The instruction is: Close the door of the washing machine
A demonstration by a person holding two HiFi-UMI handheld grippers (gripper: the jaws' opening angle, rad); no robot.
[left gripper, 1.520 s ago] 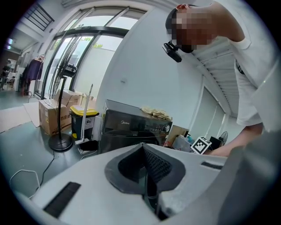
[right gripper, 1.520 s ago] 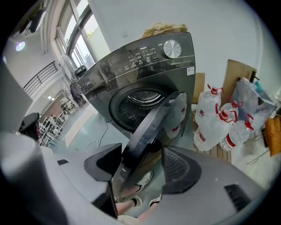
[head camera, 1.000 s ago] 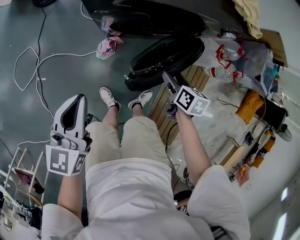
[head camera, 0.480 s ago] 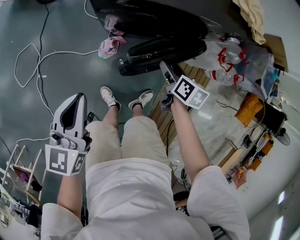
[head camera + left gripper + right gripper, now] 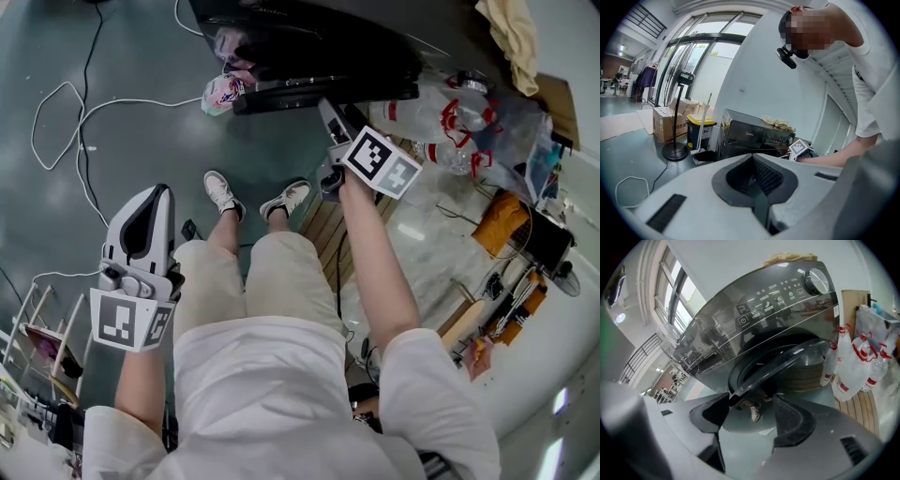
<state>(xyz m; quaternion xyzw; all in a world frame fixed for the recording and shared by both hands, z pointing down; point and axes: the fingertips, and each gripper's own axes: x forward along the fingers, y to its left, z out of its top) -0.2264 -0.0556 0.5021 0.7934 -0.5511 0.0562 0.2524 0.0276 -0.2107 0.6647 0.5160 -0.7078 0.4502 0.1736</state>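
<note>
Right gripper view: washing machine (image 5: 764, 301) front w/ dial panel; dark glass door (image 5: 787, 363) ajar, tilted across the drum mouth. Head view shows only the door's top edge, far centre. Right gripper (image 5: 750, 420) jaws spread, door rim by its left pad, contact unclear. Left gripper (image 5: 754, 187) jaws pressed together, near left. Bottles (image 5: 853, 366) right of machine; cables (image 5: 84, 122) on floor, far left.

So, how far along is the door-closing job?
Mostly done: the door sits close to the washing machine, yet a gap shows. In hand: the right gripper, jaws open, is at the door's edge. Left: pressing it fully shut.
</note>
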